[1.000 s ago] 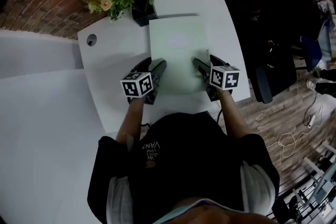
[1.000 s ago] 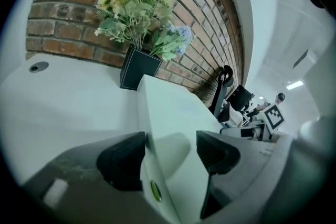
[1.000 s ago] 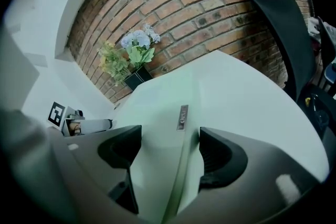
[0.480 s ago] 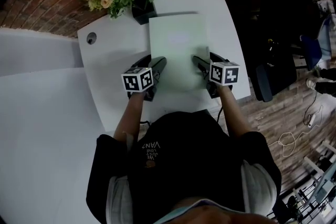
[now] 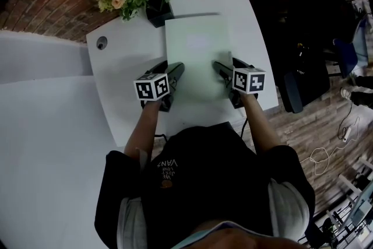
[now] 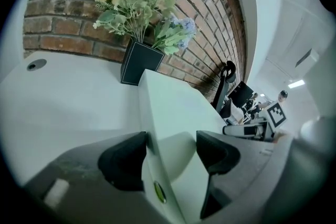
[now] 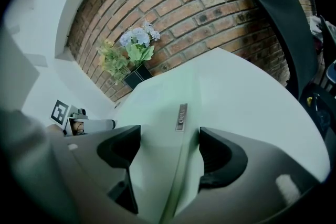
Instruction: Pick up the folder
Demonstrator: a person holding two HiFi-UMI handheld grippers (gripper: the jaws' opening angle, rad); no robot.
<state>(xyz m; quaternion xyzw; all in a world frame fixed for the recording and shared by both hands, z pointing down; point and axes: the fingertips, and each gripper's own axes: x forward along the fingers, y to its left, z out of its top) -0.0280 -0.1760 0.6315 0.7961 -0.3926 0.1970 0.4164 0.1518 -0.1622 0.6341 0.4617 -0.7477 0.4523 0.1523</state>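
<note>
A pale green folder (image 5: 198, 55) lies flat on the white table (image 5: 125, 61), seen from the head view. My left gripper (image 5: 169, 74) is at the folder's left edge and my right gripper (image 5: 222, 73) is at its right edge. The left gripper's jaws stand apart in the left gripper view. The folder's thick left edge (image 6: 152, 165) runs between them, close against the left jaw. The right gripper's jaws are also apart, and the folder's labelled spine (image 7: 181, 116) runs between them. Both grippers look open around the edges.
A black vase of flowers (image 5: 158, 9) stands at the table's far edge, just beyond the folder. A round cable hole (image 5: 102, 44) sits at the far left of the table. A dark chair (image 5: 303, 67) stands to the right, on the brick floor.
Both grippers have crept a little forward along the folder's sides. The folder has shifted very slightly away from me.
</note>
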